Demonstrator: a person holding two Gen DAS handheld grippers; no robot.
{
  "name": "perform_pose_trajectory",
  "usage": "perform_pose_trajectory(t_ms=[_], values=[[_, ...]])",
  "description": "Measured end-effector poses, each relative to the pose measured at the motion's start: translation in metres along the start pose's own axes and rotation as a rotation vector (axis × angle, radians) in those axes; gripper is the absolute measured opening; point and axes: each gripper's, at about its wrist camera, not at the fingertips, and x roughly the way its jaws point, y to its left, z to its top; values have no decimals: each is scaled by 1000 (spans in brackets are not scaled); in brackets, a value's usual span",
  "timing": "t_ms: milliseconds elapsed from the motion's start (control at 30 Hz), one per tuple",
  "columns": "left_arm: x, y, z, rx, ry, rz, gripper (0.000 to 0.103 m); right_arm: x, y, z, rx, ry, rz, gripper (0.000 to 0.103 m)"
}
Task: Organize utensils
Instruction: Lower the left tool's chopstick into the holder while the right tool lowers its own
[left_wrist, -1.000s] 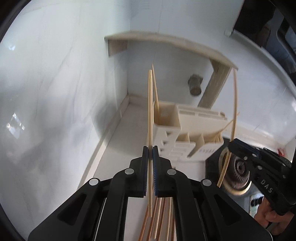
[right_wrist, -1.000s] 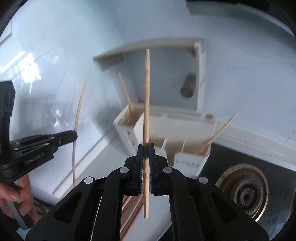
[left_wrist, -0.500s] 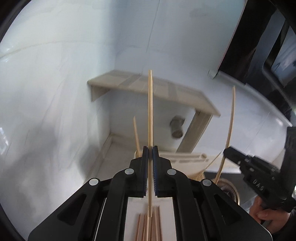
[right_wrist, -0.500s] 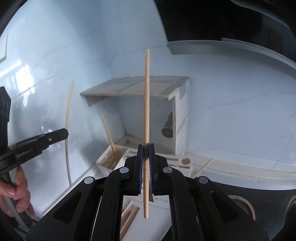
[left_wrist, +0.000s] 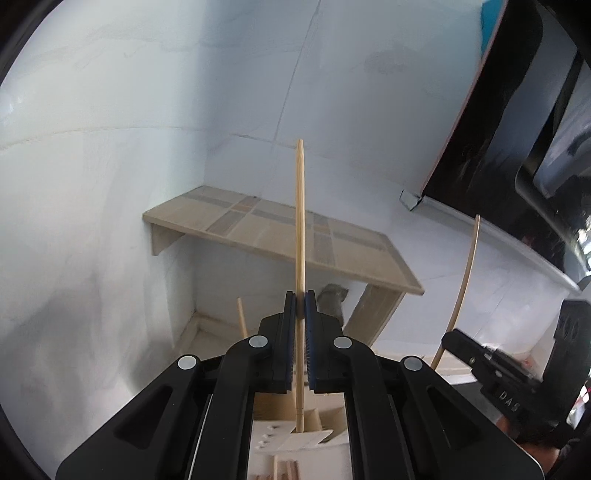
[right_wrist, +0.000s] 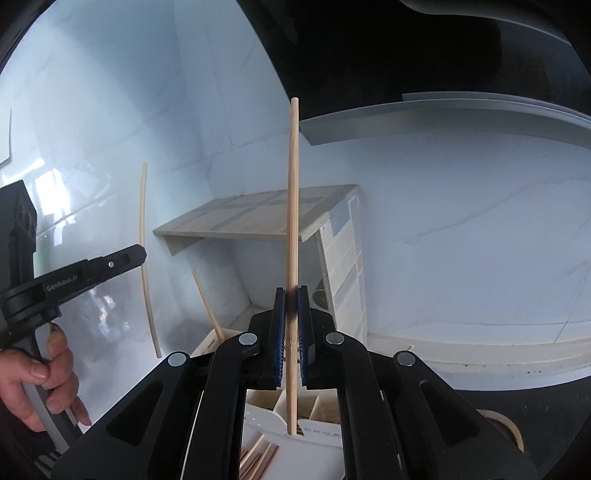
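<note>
My left gripper (left_wrist: 300, 295) is shut on a pale wooden chopstick (left_wrist: 300, 229) that stands upright between its pads. My right gripper (right_wrist: 291, 291) is shut on a second chopstick (right_wrist: 293, 206), also upright. Each shows in the other's view: the right gripper (left_wrist: 448, 338) with its chopstick (left_wrist: 463, 284), and the left gripper (right_wrist: 142, 254) with its chopstick (right_wrist: 145, 266). Below both sits a white utensil holder (left_wrist: 291, 437) (right_wrist: 266, 421), mostly hidden by the fingers. One chopstick (right_wrist: 207, 304) leans in its left slot. Several reddish chopsticks (right_wrist: 258, 458) lie in front of it.
A wooden shelf (left_wrist: 280, 232) (right_wrist: 258, 218) stands in the white-tiled corner behind the holder. A dark range hood (right_wrist: 406, 55) hangs above. A stove burner (right_wrist: 498, 424) lies at the lower right. A person's hand (right_wrist: 40, 373) grips the left tool's handle.
Both grippers have risen and tipped upward with their chopsticks held. The holder has slid down to the bottom edge of each view, and the shelf's top now shows.
</note>
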Motion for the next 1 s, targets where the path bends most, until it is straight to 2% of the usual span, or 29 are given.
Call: perform_pose_trajectory(t_ms=[233,467,600,1000], values=[[12,1,-3,1,-25,-3,4,5,-9,-5,4,-44,-18,7],[24,0,-11,25,-48,7,4,15,-18,-16,39,-45,-29,7],[39,6,-21,24,-43,17,4,21,-17,-26,28,-50,-28,7],[51,8,-34,43,-44,23,4,29,-12,-41,-5,-61,-44,7]])
